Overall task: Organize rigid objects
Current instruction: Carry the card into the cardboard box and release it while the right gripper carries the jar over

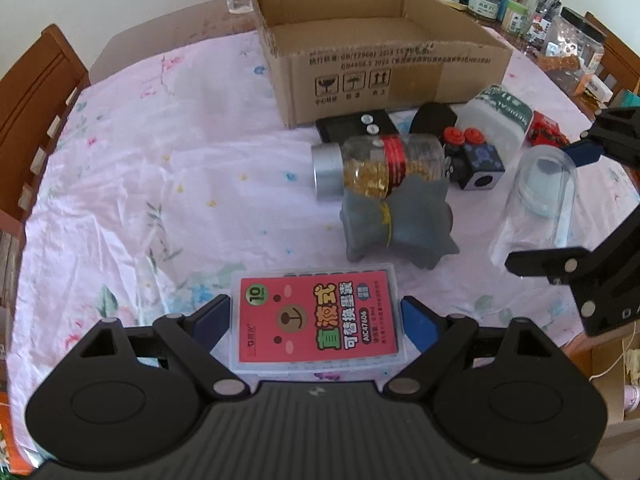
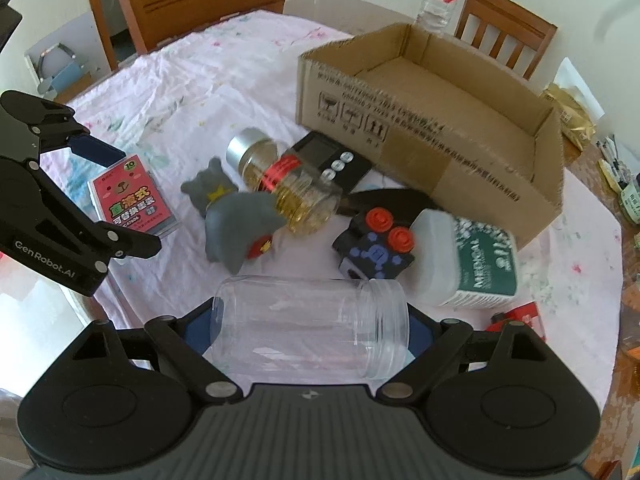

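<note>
My left gripper [image 1: 316,318] is open around a clear case with a red label [image 1: 318,316] that lies on the pink cloth; the pads stand just beside its long sides. The case also shows in the right wrist view [image 2: 132,200]. My right gripper [image 2: 310,326] is open around a clear empty jar [image 2: 312,330] lying on its side, also seen in the left wrist view [image 1: 538,200]. An open cardboard box [image 1: 384,52] [image 2: 432,136] stands behind, empty.
Between the grippers lie a jar of golden capsules [image 1: 380,166], a grey rubber toy [image 1: 396,226], a black timer [image 1: 356,126], a black-and-blue cube with red knobs [image 2: 376,246], and a white bottle [image 2: 468,260]. Jars crowd the far right [image 1: 576,44]. Chairs surround the table.
</note>
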`<state>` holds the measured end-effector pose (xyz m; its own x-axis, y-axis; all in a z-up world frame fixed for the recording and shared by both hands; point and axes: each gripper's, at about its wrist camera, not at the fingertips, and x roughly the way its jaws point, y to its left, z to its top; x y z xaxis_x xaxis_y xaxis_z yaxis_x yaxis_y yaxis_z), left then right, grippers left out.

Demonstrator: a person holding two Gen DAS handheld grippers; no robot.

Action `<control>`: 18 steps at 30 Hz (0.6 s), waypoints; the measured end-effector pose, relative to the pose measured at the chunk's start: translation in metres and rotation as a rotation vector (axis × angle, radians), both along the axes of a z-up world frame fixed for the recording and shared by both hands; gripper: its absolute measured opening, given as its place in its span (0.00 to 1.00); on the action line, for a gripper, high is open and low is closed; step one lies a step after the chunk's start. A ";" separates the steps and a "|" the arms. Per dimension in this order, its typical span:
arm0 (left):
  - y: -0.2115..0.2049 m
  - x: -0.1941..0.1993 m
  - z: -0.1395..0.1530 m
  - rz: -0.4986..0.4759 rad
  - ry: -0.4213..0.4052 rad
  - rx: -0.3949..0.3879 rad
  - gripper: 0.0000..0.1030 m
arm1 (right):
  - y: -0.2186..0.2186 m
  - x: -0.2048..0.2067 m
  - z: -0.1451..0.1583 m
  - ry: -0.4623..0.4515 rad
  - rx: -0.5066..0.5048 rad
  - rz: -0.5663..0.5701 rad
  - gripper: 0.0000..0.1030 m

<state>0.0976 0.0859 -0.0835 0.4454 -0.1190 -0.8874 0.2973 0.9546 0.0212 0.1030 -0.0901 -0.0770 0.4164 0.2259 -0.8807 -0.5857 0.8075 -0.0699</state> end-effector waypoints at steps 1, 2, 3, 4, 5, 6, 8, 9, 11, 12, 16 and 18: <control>0.001 0.002 0.003 -0.006 0.002 -0.002 0.87 | -0.001 0.001 0.004 -0.002 0.007 -0.003 0.91; 0.001 0.004 0.008 -0.012 0.004 -0.004 0.87 | -0.003 0.002 0.008 -0.007 0.013 -0.007 0.91; 0.001 0.006 0.013 -0.016 0.003 -0.006 0.87 | -0.004 0.004 0.012 -0.012 0.018 -0.010 0.91; 0.001 0.008 0.017 -0.022 0.001 -0.010 0.87 | -0.006 0.006 0.016 -0.019 0.022 -0.013 0.91; 0.000 0.011 0.023 -0.029 -0.005 -0.014 0.87 | -0.008 0.008 0.020 -0.025 0.026 -0.017 0.91; 0.000 0.015 0.029 -0.037 -0.011 -0.016 0.87 | -0.010 0.011 0.024 -0.033 0.030 -0.022 0.91; -0.004 0.023 0.041 -0.056 -0.031 -0.016 0.87 | -0.015 0.017 0.033 -0.049 0.041 -0.033 0.91; -0.006 0.028 0.047 -0.065 -0.044 -0.018 0.87 | -0.018 0.022 0.037 -0.057 0.047 -0.041 0.91; -0.011 0.039 0.057 -0.086 -0.068 -0.023 0.87 | -0.023 0.029 0.045 -0.075 0.054 -0.062 0.91; -0.013 0.047 0.063 -0.096 -0.080 -0.028 0.87 | -0.026 0.033 0.048 -0.082 0.058 -0.074 0.91; -0.024 0.080 0.081 -0.137 -0.118 -0.042 0.87 | -0.036 0.050 0.062 -0.119 0.073 -0.122 0.91; -0.030 0.096 0.087 -0.156 -0.137 -0.041 0.87 | -0.041 0.059 0.067 -0.135 0.080 -0.143 0.91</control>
<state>0.1939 0.0563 0.0033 0.5347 -0.2308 -0.8129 0.4385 0.8981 0.0334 0.1619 -0.1308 -0.0100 0.5624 0.2225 -0.7964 -0.4540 0.8880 -0.0725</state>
